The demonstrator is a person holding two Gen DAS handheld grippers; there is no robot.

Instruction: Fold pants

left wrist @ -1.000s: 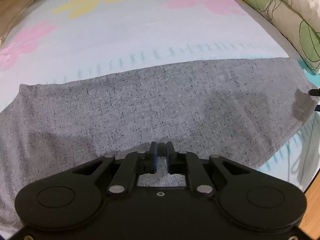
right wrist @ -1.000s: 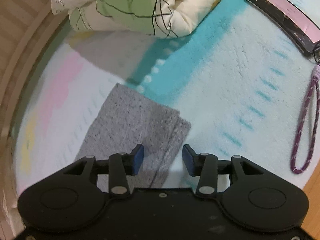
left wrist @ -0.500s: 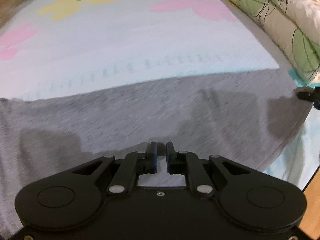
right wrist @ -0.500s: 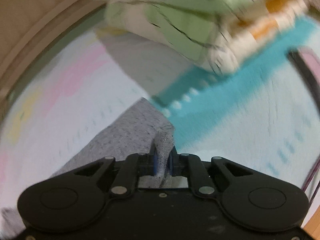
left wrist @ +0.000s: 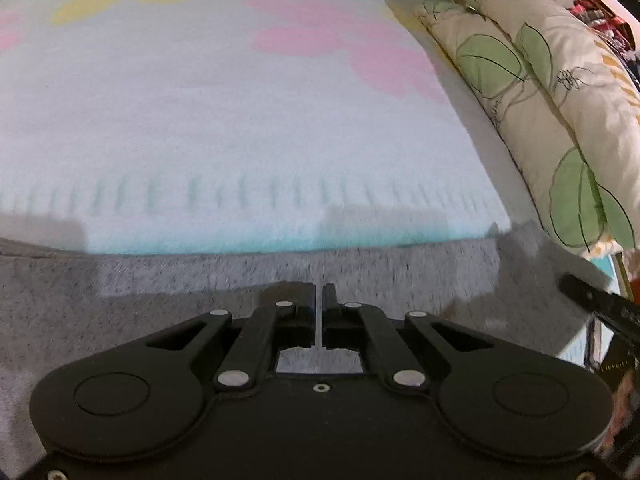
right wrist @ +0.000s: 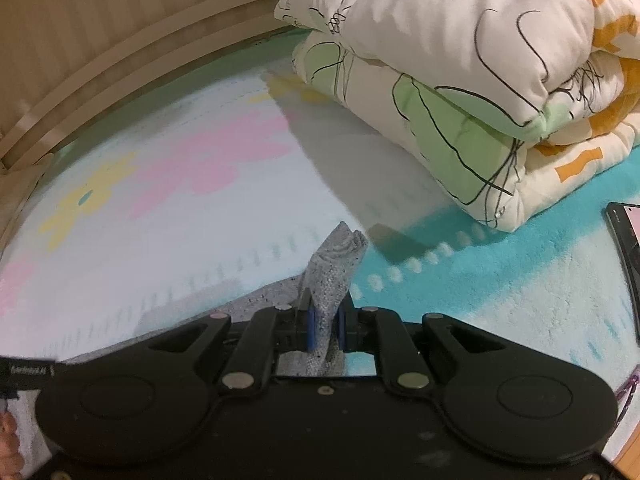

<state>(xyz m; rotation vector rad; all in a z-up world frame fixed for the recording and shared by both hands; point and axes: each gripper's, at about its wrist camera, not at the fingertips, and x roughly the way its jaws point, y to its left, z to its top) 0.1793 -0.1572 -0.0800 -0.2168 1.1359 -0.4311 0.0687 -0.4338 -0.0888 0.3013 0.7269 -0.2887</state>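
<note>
Bed blanket [right wrist: 172, 216], pale blue with pink and yellow flower shapes and a turquoise band toward its near right part, carries everything. Folded quilt [right wrist: 460, 92], cream with green leaves and orange marks, sits stacked at the blanket's far right corner, against the wooden bed frame [right wrist: 120, 44]. Grey speckled pants [left wrist: 100, 312] lie spread flat along the blanket's near edge, running the width of the left wrist view; their right end is lifted off the blanket. Dark phone [right wrist: 626, 240] lies on the turquoise band at the right edge, screen writing too small to read. A purple cord [right wrist: 628, 390] shows just at the near right edge. A black bar low left in the right wrist view bears small white lettering, blurred and unreadable. Right gripper [right wrist: 325, 330]: fingers clenched on a bunched corner of the pants, cloth standing up between the blue pads and poking out above them. Left gripper [left wrist: 319, 300]: fingers pressed together over the pants' far edge, only a thin slit between them; cannot tell whether any cloth is pinched there.
</note>
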